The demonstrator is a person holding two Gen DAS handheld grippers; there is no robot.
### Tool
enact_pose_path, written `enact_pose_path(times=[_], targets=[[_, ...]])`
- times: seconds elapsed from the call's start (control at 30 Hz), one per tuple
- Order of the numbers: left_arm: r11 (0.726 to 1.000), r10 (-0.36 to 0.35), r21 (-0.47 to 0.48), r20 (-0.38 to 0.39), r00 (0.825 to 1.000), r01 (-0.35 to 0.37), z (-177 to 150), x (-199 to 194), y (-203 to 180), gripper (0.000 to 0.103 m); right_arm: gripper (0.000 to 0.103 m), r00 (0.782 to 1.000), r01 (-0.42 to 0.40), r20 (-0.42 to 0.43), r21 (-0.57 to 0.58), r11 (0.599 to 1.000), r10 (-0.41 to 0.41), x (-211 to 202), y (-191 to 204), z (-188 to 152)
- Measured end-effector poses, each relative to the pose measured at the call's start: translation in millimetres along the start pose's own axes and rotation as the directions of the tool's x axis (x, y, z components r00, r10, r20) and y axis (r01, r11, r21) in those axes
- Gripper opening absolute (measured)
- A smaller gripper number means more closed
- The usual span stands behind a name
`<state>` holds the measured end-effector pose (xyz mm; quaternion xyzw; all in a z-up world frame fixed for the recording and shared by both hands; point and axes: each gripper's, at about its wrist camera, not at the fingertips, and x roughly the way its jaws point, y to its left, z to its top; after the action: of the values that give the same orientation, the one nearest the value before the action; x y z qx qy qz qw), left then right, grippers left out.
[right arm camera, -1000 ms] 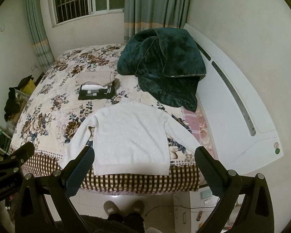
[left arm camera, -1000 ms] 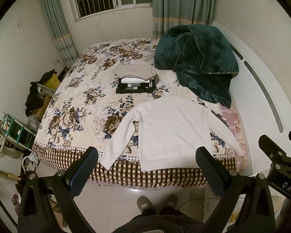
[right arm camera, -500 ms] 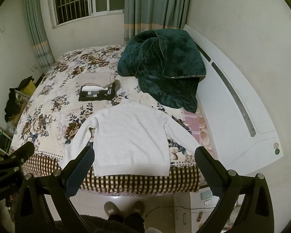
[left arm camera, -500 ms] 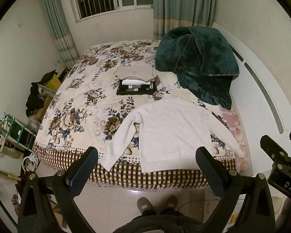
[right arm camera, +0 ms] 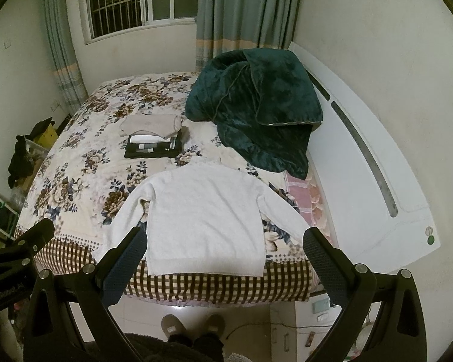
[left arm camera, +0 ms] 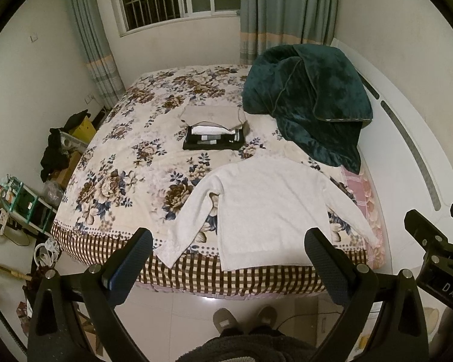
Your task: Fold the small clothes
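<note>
A white long-sleeved sweater (left arm camera: 271, 205) lies flat on the near part of the floral bed (left arm camera: 130, 163), sleeves spread, hem over the checked front edge; it also shows in the right wrist view (right arm camera: 205, 217). A stack of folded clothes (left arm camera: 214, 129) sits behind it, also seen in the right wrist view (right arm camera: 154, 141). My left gripper (left arm camera: 229, 259) is open and empty, held high above the floor before the bed's edge. My right gripper (right arm camera: 223, 259) is open and empty at the same height, to the right of the left one.
A dark green blanket (left arm camera: 311, 102) is heaped at the bed's far right against the white headboard (right arm camera: 371, 163). Clutter and a small shelf (left arm camera: 24, 199) stand on the floor to the left. The person's slippers (left arm camera: 244, 319) are on the tiled floor below.
Both grippers have drawn back and up slightly; the bed and sweater look a little farther off. The sweater has not moved. Both grippers stay open.
</note>
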<state>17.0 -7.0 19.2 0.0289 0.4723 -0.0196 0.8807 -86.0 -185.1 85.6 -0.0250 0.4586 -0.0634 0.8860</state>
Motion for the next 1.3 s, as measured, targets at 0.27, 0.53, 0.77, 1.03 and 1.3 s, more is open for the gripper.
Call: enact_pose_path(times=[0.27,0.53,0.77,1.03,1.3], targets=[[1.000,0.002,-0.001,0.004,1.000,-0.002,2.2,-0.4,0.5,0.103,0.103,1.000,-0.002,0.003,-0.004,1.000,0.002,-0.7,2.3,0.4],[1.000,0.000,0.001,0.004,1.000,0.000,1.3,-0.2,-0.1,0.103,0.103,1.000,-0.001,0.006,-0.007,1.000,0.001,-1.6,3.5,3.3],[1.000,0.014,0.000,0.008,1.000,-0.014,3.1,10.1,5.4,0.103,0.103,1.000,0.000,0.009,0.004,1.000,0.000,-1.0,5.3,3.2],[0.994,0.103,0.024,-0.040,0.994,-0.102,17.1,142.1,-3.5,0.103,0.103,0.987,0.101,-0.148,0.235,0.967,-0.067,96.2,-71.6,-19.6],[0.986,0.162,0.068,-0.243,0.956,-0.150,10.7,306.3,-57.7,0.103,0.076,0.930,0.289,-0.365,0.635,0.716,-0.051,287.2,-249.7,-125.5]])
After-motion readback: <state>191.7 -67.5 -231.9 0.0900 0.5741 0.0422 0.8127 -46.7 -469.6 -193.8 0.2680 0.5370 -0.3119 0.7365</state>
